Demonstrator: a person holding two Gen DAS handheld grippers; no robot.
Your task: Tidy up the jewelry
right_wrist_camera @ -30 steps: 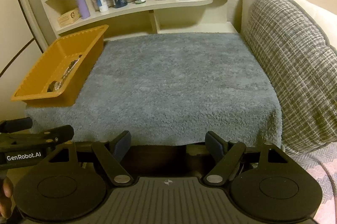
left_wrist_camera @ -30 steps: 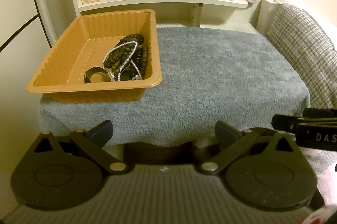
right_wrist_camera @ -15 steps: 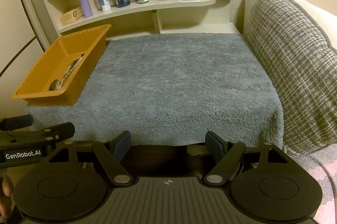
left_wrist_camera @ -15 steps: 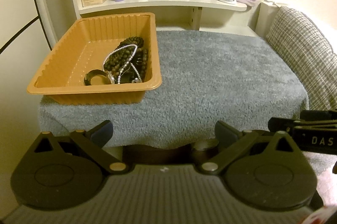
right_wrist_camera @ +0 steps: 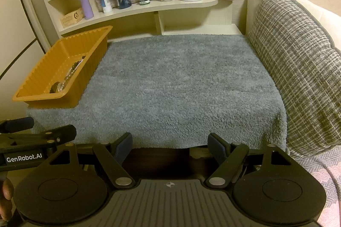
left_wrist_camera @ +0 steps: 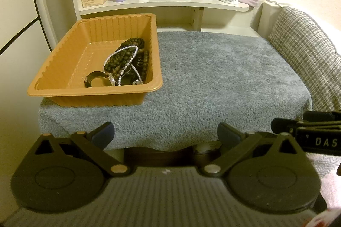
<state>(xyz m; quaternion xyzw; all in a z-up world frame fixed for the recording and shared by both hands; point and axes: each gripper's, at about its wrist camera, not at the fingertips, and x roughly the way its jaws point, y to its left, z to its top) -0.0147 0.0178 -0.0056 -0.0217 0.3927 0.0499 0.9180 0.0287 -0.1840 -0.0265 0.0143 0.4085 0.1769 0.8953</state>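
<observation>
Orange tray: sits on the grey towel at about 10 o'clock from the left gripper.
Jewelry: all piled in the tray's right half; dark beads, a pearl strand and a black ring-shaped piece, pretty tangled.
Left gripper: jaws spread wide, nothing between them, hanging off the towel's near edge.
Right gripper: same deal, spread and empty, tray at its 10 o'clock.
Risk: grabbing one strand probably drags the whole knot out, or tips the light tray.

Jewelry in tray; tray on mat's left; shelf behind.
</observation>
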